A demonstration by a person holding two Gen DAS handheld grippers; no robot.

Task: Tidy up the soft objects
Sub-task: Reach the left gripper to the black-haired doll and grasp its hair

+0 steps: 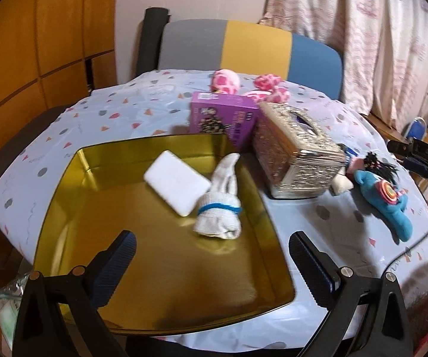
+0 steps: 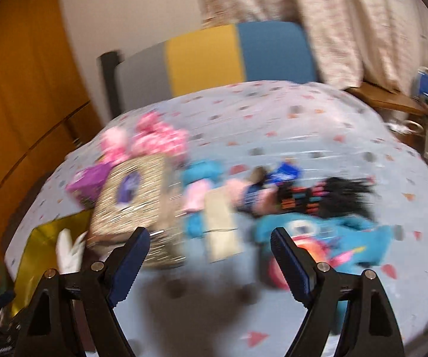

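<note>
Left wrist: patterned tablecloth (image 1: 118,113), gold tray (image 1: 65,196), tricolour chair (image 1: 252,47).

Table (image 1: 130,110) bears gold tray (image 1: 261,196), boxes, plush toys.

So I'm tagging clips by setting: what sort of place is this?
Most likely a room in a home: a table under a patterned tablecloth, a tricolour upholstered chair behind it, and floral curtains at the back. Plush toys and a gold tray sit on top.

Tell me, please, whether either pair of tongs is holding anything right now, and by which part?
Nothing is held. The left tongs stand open above the gold tray; the right tongs stand open above the tablecloth.
</note>
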